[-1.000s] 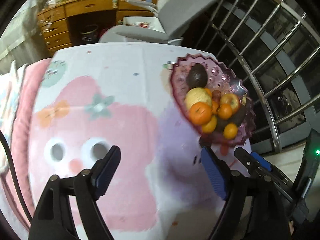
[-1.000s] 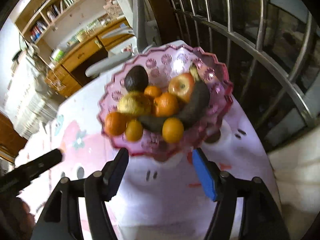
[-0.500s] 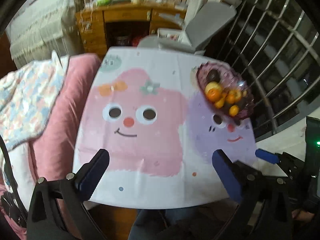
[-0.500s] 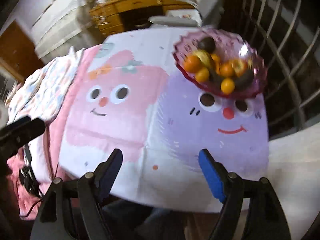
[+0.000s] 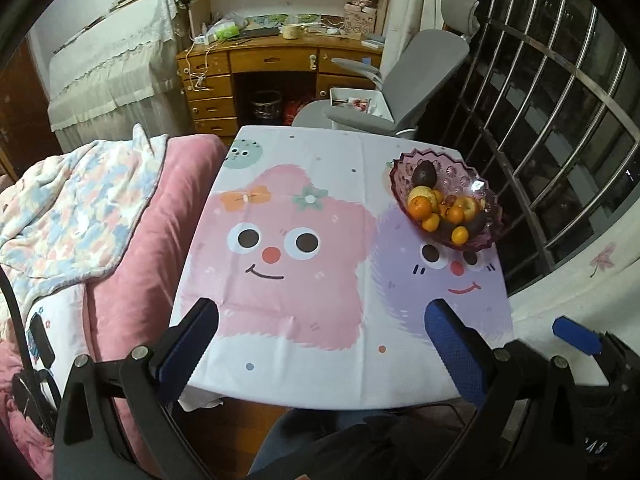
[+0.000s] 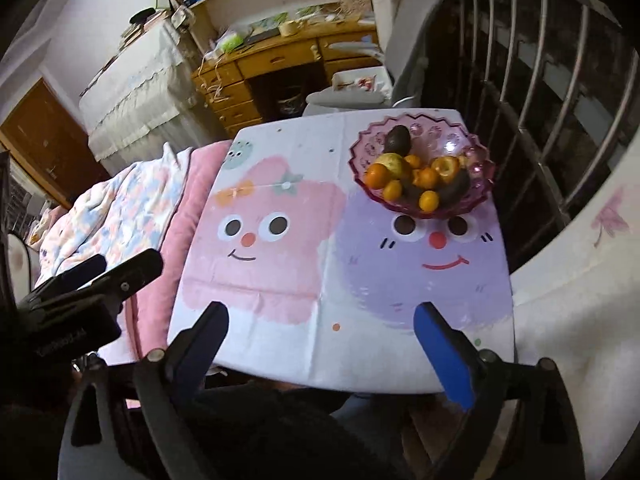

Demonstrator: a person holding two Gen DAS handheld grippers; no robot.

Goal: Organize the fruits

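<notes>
Both grippers farther from fruit bowl (image 5: pixel 476 194)

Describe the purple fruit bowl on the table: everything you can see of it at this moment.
The fruit bowl is translucent purple-pink, glass or plastic by its look, with a scalloped rim and pressed round patterns on its wall. It stands upright at the table's far right corner, on the cartoon tablecloth, just above the purple face's eyes. It holds a dark avocado, several oranges, a yellowish fruit, an apple and a dark elongated fruit. Neither gripper touches it; both are open and back at the near edge.
</notes>
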